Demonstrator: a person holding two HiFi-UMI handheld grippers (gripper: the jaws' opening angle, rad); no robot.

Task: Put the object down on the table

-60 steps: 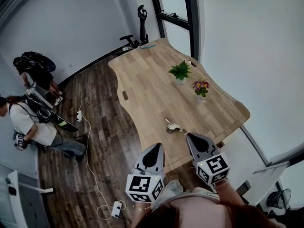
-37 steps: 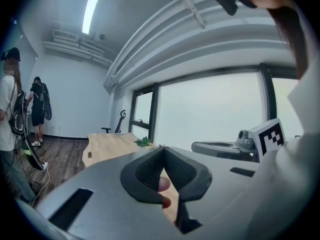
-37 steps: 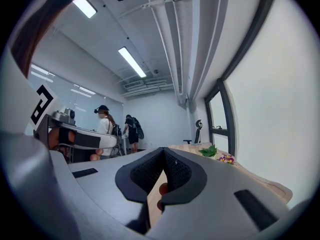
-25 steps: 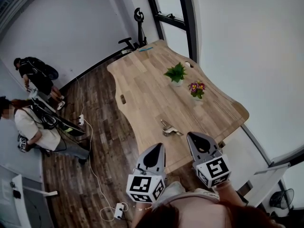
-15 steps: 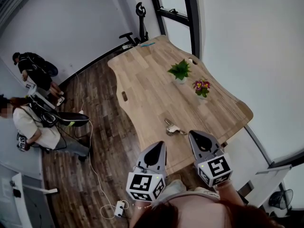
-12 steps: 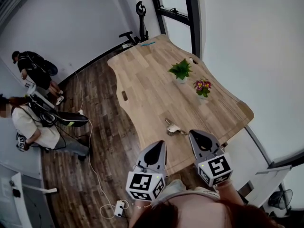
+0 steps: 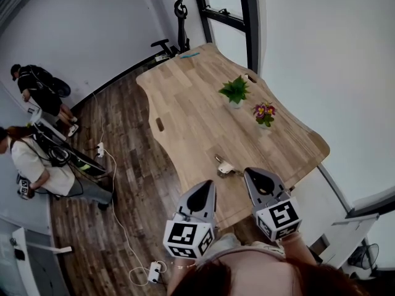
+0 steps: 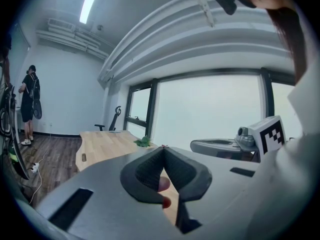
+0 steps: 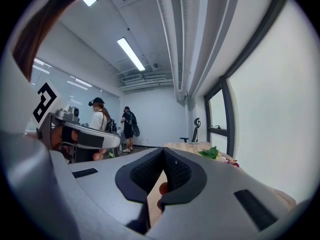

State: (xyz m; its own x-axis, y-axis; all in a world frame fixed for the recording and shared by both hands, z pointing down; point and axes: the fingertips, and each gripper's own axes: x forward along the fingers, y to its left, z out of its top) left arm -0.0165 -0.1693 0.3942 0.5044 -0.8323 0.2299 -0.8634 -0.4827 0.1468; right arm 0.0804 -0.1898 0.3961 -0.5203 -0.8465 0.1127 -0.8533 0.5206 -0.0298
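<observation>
A small pale object with metal parts [image 7: 225,167] lies on the wooden table [image 7: 185,110], close to its near edge. Both grippers hover near my body, short of that edge and apart from the object. My left gripper [image 7: 206,184] is shut and holds nothing; the left gripper view shows its jaws meeting at the tip [image 8: 163,149]. My right gripper [image 7: 249,173] is shut and bare too, just right of the object; its jaws meet in the right gripper view [image 9: 163,151]. A fingertip shows behind each pair of jaws.
A green plant [image 7: 234,92] and a small flower pot [image 7: 263,113] stand on the table's right side, a blue pen [image 7: 189,55] at its far end. Two people [image 7: 34,162] work with equipment at the left. A cable and power strip [image 7: 151,270] lie on the floor.
The view has shifted slightly. Both grippers stay shut and near my body. The small object rests in the same spot on the table.
</observation>
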